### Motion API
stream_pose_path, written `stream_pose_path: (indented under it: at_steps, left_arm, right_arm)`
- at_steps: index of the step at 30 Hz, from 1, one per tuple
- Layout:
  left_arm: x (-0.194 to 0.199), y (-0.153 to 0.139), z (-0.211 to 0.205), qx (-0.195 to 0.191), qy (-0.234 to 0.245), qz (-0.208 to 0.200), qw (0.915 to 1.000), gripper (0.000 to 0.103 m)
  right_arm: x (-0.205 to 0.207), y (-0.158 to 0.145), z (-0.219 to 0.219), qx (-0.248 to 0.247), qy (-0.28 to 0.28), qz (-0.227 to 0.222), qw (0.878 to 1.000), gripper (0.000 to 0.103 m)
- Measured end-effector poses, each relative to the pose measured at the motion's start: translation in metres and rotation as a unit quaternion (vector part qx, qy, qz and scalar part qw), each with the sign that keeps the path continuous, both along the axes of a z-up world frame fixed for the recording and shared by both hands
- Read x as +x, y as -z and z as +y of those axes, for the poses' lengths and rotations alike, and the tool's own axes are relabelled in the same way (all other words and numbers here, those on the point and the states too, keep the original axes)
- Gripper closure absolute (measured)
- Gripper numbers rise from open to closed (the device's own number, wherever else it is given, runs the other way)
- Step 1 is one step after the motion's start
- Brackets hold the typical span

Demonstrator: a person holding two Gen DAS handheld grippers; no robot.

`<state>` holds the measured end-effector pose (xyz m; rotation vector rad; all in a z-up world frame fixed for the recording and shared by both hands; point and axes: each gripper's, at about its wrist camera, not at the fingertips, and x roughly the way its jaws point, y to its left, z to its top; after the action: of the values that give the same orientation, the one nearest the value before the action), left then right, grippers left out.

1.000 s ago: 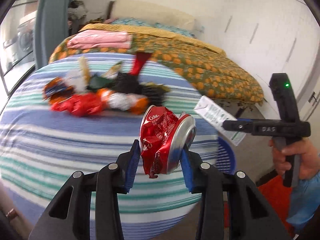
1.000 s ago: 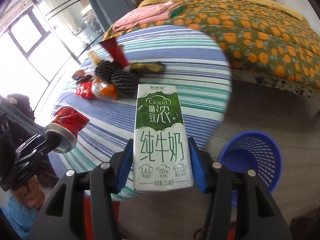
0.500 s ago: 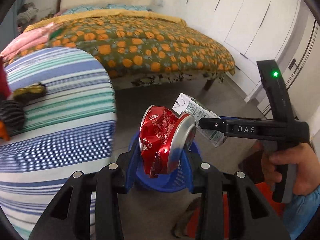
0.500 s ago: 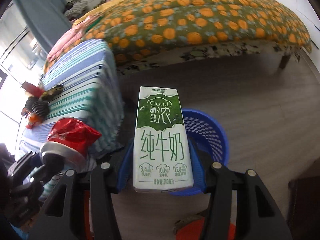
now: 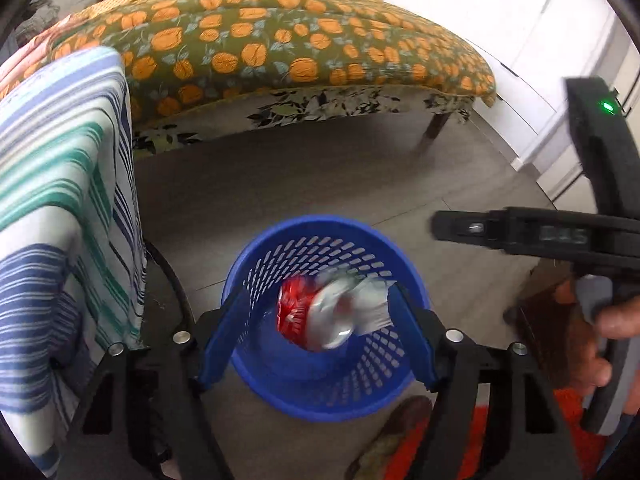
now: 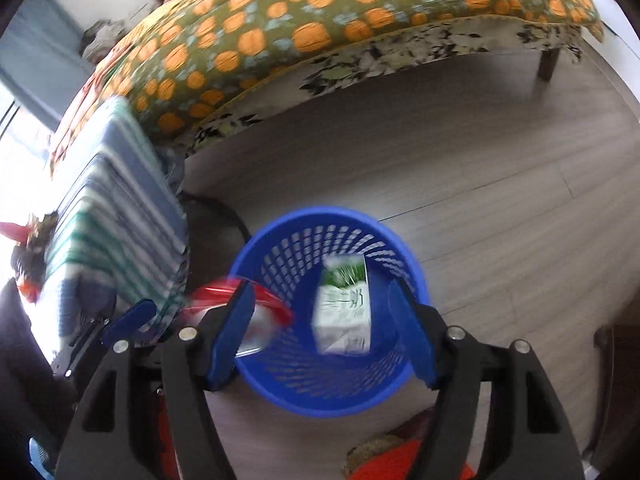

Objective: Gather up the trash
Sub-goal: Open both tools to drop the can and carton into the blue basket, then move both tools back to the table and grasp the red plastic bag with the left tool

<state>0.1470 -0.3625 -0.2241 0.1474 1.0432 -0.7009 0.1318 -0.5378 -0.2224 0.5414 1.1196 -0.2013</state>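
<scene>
Can (image 5: pixel 316 316) between parted jaws, untouched

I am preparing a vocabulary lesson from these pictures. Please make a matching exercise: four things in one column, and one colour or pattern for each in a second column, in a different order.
Things:
1. crushed can
2. milk carton
3. basket
4. bed cover

Colours or patterns:
a. blue, with holes in the wall
b. green with orange shapes
c. red and silver
d. white and green

Pairs: 1-c, 2-d, 3-a, 4-b
</scene>
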Motion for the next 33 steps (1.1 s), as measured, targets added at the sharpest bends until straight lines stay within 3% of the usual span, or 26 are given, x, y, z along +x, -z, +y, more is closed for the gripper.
stream_pose_path:
  at_steps: [5,8,12,18,22,26,33]
  left_arm:
    - [-0.015,-0.028,0.019,-0.034,-0.010,-0.034,0.9988,0.012]
    - [-0.031,-0.055,0.034,-0.053,-0.011,-0.061,0.9967,0.005]
    - [-0.051,-0.086,0.061,-0.061,-0.023,-0.094,0.9935,0.005]
    - [-0.078,-0.102,0.128,-0.067,-0.017,-0.096,0.9930,0.005]
    - [-0.077,-0.097,0.186,-0.050,-0.063,-0.084,0.9933,0.005]
    - [-0.075,-0.092,0.253,0.004,-0.127,-0.097,0.9872,0.005]
    - [-0.057,-0.091,0.354,0.045,-0.216,-0.093,0.9709,0.005]
  right_arm:
    - [-0.011,-0.019,-0.008,-0.027,0.021,-0.038,0.999,0.034]
    - [-0.016,-0.033,-0.004,-0.037,0.036,-0.069,0.996,0.026]
    - [-0.022,-0.060,0.009,-0.074,0.050,-0.123,0.988,0.015]
    - [-0.033,-0.092,0.067,-0.144,0.031,-0.187,0.971,0.007]
    - [-0.033,-0.092,0.129,-0.143,-0.023,-0.197,0.970,0.007]
    - [-0.027,-0.088,0.199,-0.128,-0.096,-0.198,0.967,0.007]
    - [0.000,-0.085,0.332,-0.109,-0.253,-0.187,0.943,0.007]
